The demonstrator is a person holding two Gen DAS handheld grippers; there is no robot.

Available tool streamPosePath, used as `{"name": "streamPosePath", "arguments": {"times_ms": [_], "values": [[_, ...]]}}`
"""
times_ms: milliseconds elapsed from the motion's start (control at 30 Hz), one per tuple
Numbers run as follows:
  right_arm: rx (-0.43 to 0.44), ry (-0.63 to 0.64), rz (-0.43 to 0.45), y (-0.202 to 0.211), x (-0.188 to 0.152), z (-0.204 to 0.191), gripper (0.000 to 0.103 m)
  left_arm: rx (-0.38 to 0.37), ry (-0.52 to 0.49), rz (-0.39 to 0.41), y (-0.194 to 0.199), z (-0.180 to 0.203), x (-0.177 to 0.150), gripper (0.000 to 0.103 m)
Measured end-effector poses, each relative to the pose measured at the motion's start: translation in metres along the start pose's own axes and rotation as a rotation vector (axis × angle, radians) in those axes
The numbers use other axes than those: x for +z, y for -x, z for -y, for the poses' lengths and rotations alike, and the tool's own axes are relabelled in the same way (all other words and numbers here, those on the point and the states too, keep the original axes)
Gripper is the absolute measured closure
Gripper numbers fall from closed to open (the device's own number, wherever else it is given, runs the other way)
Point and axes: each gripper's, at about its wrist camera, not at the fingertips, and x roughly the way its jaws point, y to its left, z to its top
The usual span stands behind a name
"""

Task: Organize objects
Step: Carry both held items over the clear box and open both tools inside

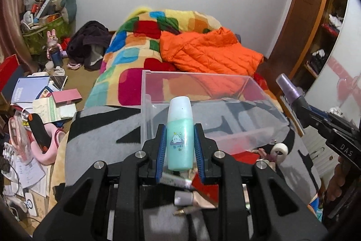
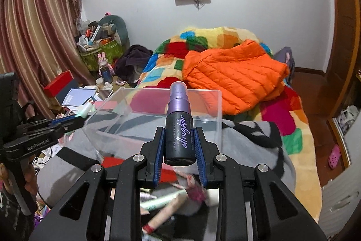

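My left gripper [image 1: 179,138] is shut on a mint-green bottle [image 1: 179,134] with a pale cap, held upright just in front of a clear plastic box [image 1: 259,105] on the bed. My right gripper [image 2: 179,139] is shut on a black spray bottle with a purple top [image 2: 179,125], held upright before the same clear box [image 2: 209,103]. The right gripper shows at the right of the left wrist view [image 1: 300,103], the left gripper at the left of the right wrist view [image 2: 74,122]. Small cosmetics [image 1: 191,198] lie on the grey blanket below both grippers.
An orange down jacket [image 1: 209,51] and a patchwork quilt [image 1: 135,42] lie behind the box. Books and papers [image 1: 42,94] litter the floor at left. A roll of tape [image 1: 279,148] lies right of the box. A wooden wardrobe [image 1: 315,22] stands at right.
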Motion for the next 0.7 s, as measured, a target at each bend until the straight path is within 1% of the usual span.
{"name": "streamPosePath", "arguments": {"times_ms": [100,200,267,333,367,533,700], "values": [[0.003,0.003,-0.046,-0.021,0.009,0.001,0.080,-0.007,-0.007,-0.057,-0.021,-0.001,0.011,0.080],[0.025,-0.006,-0.117,-0.047,0.014,0.007,0.080,-0.012,-0.013,-0.116,-0.042,-0.004,0.020,0.080],[0.023,-0.007,-0.167,-0.066,0.016,0.011,0.080,-0.007,-0.023,-0.149,-0.055,-0.004,0.022,0.080],[0.013,-0.005,-0.206,-0.082,0.016,0.014,0.080,0.000,-0.035,-0.176,-0.065,-0.002,0.025,0.084],[0.012,-0.003,-0.222,-0.088,0.016,0.015,0.080,0.007,-0.048,-0.188,-0.070,0.000,0.026,0.084],[0.006,0.015,-0.278,-0.109,0.013,0.017,0.080,0.028,-0.107,-0.202,-0.080,0.009,0.026,0.084],[-0.017,0.065,-0.298,-0.115,0.010,0.010,0.080,0.019,-0.130,-0.186,-0.076,0.011,0.023,0.084]]}}
